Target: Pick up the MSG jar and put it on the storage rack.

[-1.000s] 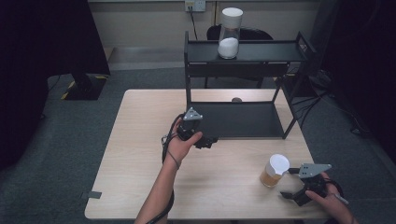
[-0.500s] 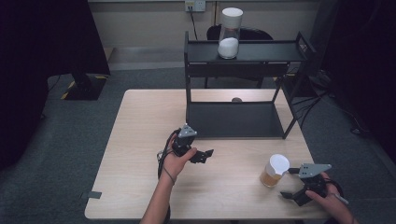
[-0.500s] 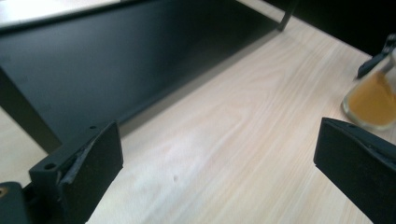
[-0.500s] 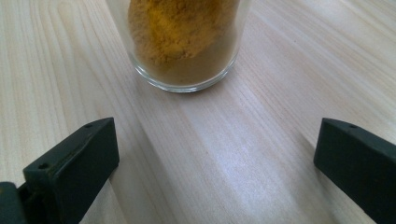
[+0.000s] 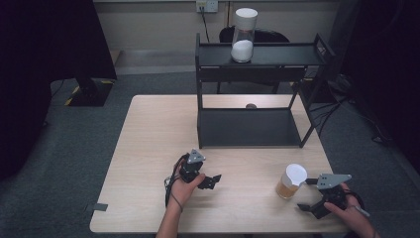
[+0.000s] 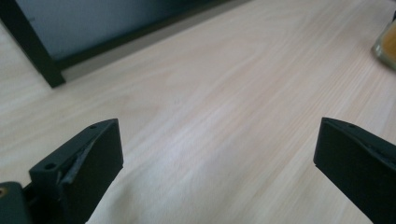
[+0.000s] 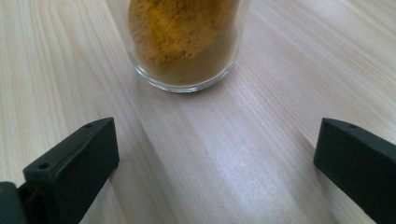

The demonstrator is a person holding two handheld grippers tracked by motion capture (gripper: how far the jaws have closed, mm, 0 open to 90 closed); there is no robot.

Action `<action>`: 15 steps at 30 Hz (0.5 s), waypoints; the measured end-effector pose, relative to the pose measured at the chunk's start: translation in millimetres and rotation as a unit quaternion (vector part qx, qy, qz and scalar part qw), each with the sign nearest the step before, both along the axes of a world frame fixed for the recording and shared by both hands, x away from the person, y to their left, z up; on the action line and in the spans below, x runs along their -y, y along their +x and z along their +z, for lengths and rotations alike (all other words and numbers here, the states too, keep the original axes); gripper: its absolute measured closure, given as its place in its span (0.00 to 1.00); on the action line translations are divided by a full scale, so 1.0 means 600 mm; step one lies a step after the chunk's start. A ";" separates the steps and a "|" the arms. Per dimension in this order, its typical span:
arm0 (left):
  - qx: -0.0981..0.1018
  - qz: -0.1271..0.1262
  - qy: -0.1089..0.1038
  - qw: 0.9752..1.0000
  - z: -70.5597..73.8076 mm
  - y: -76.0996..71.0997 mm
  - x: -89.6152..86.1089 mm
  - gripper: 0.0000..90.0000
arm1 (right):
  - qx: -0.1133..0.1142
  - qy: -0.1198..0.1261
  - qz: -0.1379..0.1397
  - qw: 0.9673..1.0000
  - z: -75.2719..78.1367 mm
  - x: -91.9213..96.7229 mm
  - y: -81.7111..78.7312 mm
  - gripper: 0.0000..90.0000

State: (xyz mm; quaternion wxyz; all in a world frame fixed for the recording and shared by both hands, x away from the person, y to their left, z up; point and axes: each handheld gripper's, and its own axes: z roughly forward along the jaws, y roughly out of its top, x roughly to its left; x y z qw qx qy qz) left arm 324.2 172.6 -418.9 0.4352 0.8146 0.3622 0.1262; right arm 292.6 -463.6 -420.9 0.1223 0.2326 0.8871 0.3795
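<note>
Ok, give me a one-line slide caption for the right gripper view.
Open right gripper facing a glass jar of orange-brown powder on the wooden table, jaws apart, nothing held.

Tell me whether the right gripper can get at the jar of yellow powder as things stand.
Probably yes: the right gripper is open, the jar stands just ahead of its jaws, and bare table lies between.

A light wooden table (image 5: 148, 148) carries a black shelf (image 5: 255, 126) at its far right and a jar (image 5: 291, 181) of orange powder near right. A tall jar (image 5: 244, 34) stands on the shelf's top.
</note>
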 end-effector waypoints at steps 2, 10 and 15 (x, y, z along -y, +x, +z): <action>0.003 0.003 0.008 1.000 -0.002 -0.007 0.001 0.01 | 0.000 0.000 0.000 1.000 0.000 0.000 0.000 0.00; -0.005 -0.001 0.047 0.999 -0.011 -0.019 0.014 0.01 | 0.000 0.000 0.000 1.000 0.000 0.000 0.000 0.00; 0.007 -0.011 0.082 0.997 -0.006 -0.025 0.031 0.00 | 0.000 0.000 0.000 1.000 0.000 0.000 0.000 0.00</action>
